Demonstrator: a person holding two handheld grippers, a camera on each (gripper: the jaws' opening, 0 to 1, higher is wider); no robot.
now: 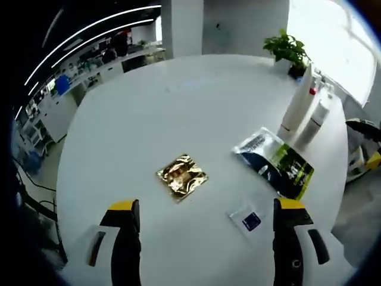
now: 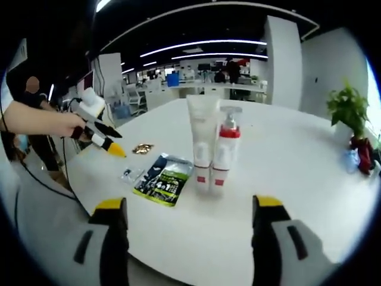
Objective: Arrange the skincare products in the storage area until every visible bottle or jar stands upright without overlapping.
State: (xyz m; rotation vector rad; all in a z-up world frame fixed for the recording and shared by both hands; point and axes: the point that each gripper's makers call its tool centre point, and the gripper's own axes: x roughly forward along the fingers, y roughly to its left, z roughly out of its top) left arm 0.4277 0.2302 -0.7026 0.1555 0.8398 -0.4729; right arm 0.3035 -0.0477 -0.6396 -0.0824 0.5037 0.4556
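Note:
A white tube (image 2: 202, 134) and a white pump bottle (image 2: 225, 152) with a red collar stand upright, close side by side, on the round white table (image 2: 297, 173). In the left gripper view the tube (image 1: 297, 102) and the pump bottle (image 1: 318, 116) are at the far right. A green and black pouch (image 1: 277, 162) lies flat near them, with a small clear sachet (image 1: 247, 219) and a gold foil sachet (image 1: 181, 176) beside it. My left gripper (image 1: 206, 205) is open over the table's near edge, holding nothing. My right gripper (image 2: 189, 205) is open in front of the bottles, apart from them.
A potted plant (image 1: 289, 50) stands at the table's far edge, behind the bottles. In the right gripper view a person's hand (image 2: 65, 125) holds the left gripper (image 2: 116, 144) at the left, near the gold sachet (image 2: 143, 148) and pouch (image 2: 164, 179). Office desks lie beyond.

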